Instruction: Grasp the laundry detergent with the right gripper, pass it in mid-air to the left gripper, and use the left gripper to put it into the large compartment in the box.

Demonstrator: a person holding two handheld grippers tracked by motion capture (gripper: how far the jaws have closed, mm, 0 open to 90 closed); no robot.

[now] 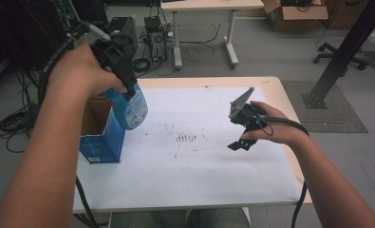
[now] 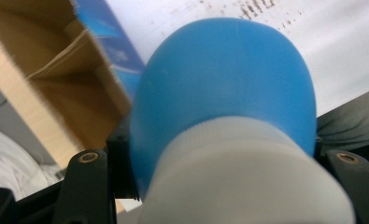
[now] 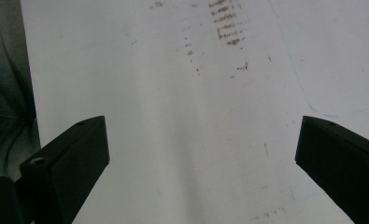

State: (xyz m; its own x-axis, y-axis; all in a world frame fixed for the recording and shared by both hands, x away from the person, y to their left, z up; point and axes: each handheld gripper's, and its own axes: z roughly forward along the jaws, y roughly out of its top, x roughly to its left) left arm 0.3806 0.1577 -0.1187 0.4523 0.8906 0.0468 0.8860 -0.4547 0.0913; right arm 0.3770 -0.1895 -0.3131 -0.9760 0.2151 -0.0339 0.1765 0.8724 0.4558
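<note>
So the left tool [image 1: 121,71] is clamped around a blue bottle [image 1: 130,107] just under its pale cap, and the bottle hangs tilted in the air over the open cardboard box [image 1: 99,135] at roughly 9 o'clock on the worktop [image 1: 199,180]. Looks to me like it's being lifted out of the box, or carried across it, with the white mat [image 1: 213,156] as the likely landing spot. If that's the plan, I'd keep the grip snug at the neck, since the body is round and slick-looking and could swing or slip, and get the base well clear of the box rim before going sideways toward 3 o'clock. Then set it down flat on its base instead of dropping it tilted. The right tool [image 1: 242,135] sits around 3 o'clock above the mat with its jaws spread wide and nothing between them, so it's free to steady the bottle if needed. As for writing, the bottle has a label and the box has blue print on its side, but both are too blurry for me to read any brand. The dark specks [image 1: 186,138] mid-mat are just marks, not text.
</note>
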